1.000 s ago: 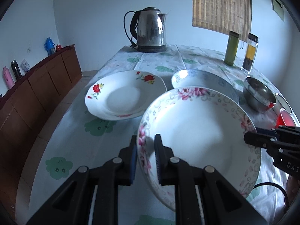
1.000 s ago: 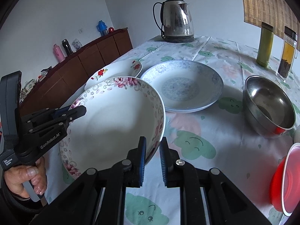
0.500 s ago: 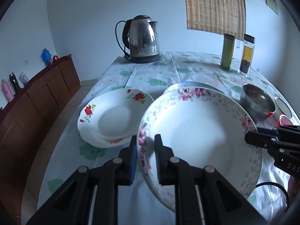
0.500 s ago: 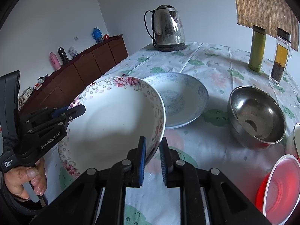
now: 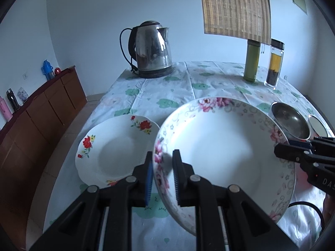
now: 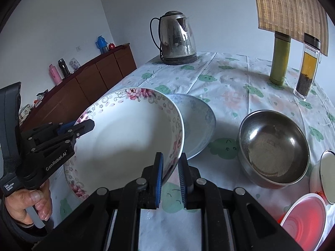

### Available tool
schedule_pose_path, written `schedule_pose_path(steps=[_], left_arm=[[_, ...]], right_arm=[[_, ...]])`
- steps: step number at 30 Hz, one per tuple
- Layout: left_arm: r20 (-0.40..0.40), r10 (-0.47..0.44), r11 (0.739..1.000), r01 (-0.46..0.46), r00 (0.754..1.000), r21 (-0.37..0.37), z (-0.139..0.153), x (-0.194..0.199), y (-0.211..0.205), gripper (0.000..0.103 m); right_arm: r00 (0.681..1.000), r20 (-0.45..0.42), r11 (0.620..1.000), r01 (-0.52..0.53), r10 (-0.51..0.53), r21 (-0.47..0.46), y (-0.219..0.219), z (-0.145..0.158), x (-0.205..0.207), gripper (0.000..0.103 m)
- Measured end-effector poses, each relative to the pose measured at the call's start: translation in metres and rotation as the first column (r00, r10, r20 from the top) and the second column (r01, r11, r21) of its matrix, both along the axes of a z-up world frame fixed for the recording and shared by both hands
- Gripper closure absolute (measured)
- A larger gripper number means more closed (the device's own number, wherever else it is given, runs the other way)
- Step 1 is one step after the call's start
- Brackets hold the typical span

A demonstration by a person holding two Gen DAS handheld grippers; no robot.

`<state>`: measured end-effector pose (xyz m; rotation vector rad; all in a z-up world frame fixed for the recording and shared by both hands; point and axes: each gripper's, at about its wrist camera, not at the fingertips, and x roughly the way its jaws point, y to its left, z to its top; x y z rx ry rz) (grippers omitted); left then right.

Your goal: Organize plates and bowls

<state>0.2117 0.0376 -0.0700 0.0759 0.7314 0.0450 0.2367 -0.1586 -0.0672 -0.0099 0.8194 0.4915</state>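
A big pink-flower plate (image 5: 219,152) is up in the air over the table (image 5: 178,87). Two grippers hold it, one on each side. The left gripper (image 5: 162,175) pinches the plate's left rim tight, with one pad on top and one pad under it. The right gripper (image 6: 170,177) pinches the right rim the same way. The plate tilts a little, and its far edge is the high one.

In the right view, a hand (image 6: 31,205) holds the left gripper's handle at the lower left.

A red-flower plate (image 5: 117,152) lies flat on the table, just left of the held plate. A blue plate (image 6: 196,123) lies on the table too. In the right view the held plate covers its left part. In the left view the blue plate is hidden behind the held plate.

A steel bowl (image 6: 274,146) sits to the right of the blue plate, apart from it. A red bowl (image 6: 303,219) is at the lower right, near the steel bowl. Another round thing (image 6: 326,173) with a white inside sits at the right edge, but it is cut off, so I cannot tell what it is.

A kettle (image 5: 151,50) stands at the far end of the table. A green bottle (image 5: 252,60) and a clear jar (image 5: 274,64) stand at the far right, side by side. A brown cabinet (image 5: 41,113) runs along the wall on the left.
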Motion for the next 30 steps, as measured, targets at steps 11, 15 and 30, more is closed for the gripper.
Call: schedule_pose_path(steps=[11, 15, 30], left_arm=[[0.000, -0.018, 1.000, 0.018, 1.000, 0.014, 0.002, 0.031, -0.006, 0.089], [-0.001, -0.024, 1.000, 0.024, 1.000, 0.014, 0.001, 0.040, -0.009, 0.089], [-0.008, -0.031, 0.999, 0.031, 0.999, -0.010, -0.009, 0.071, -0.011, 0.089]], right_arm=[[0.999, -0.003, 0.999, 0.034, -0.034, -0.010, -0.003, -0.001, 0.024, 0.087], [0.999, -0.008, 0.999, 0.048, -0.048, -0.010, -0.005, -0.003, 0.031, 0.087], [0.995, -0.008, 0.995, 0.101, -0.101, -0.027, -0.006, -0.008, 0.055, 0.087]])
